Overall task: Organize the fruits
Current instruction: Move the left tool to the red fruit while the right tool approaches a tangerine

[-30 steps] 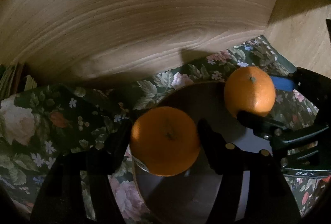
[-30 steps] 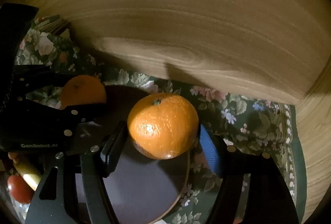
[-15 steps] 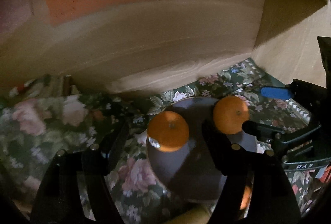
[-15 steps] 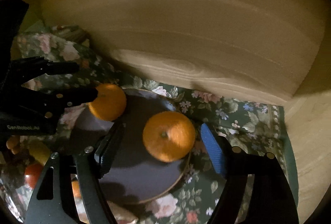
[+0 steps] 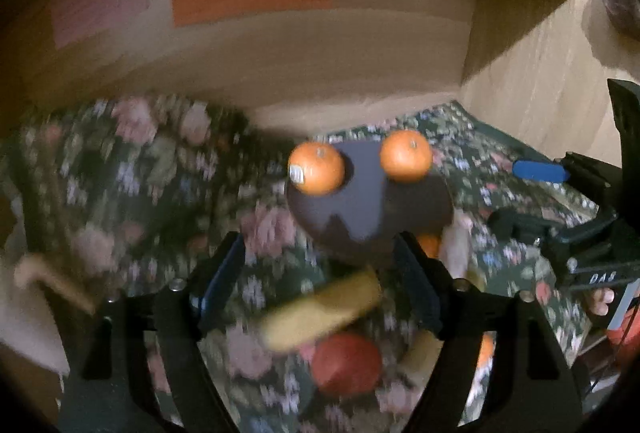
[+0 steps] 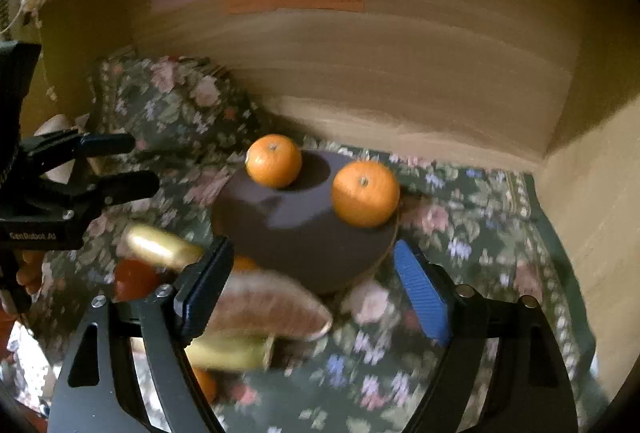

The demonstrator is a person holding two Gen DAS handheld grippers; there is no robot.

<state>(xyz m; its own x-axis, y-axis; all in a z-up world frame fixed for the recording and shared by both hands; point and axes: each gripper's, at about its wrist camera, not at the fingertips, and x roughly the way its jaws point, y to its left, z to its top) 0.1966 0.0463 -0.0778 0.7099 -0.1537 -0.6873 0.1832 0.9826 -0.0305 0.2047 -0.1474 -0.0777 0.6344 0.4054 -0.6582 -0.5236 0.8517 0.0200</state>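
Two oranges sit apart on a dark round plate [image 5: 372, 209] on the floral cloth. The left orange [image 5: 317, 169] carries a small sticker; it also shows in the right wrist view [image 6: 273, 161]. The right orange [image 5: 406, 155] also shows in the right wrist view [image 6: 365, 193]. My left gripper [image 5: 320, 281] is open and empty, pulled back from the plate [image 6: 296, 229]. My right gripper [image 6: 312, 281] is open and empty, also back from it. Each gripper shows in the other's view, the right one [image 5: 532, 189] and the left one [image 6: 128, 165].
A banana [image 5: 320, 313], a red apple [image 5: 346, 363] and more fruit lie blurred in front of the plate. The right wrist view shows a banana [image 6: 160, 247], a watermelon slice [image 6: 272, 307] and a red fruit [image 6: 134, 279]. Wooden walls [image 6: 400, 73] close the back and right.
Both grippers let go of their oranges onto the plate and drew back and up. The oranges now look small and far, and more fruit has come into view below.
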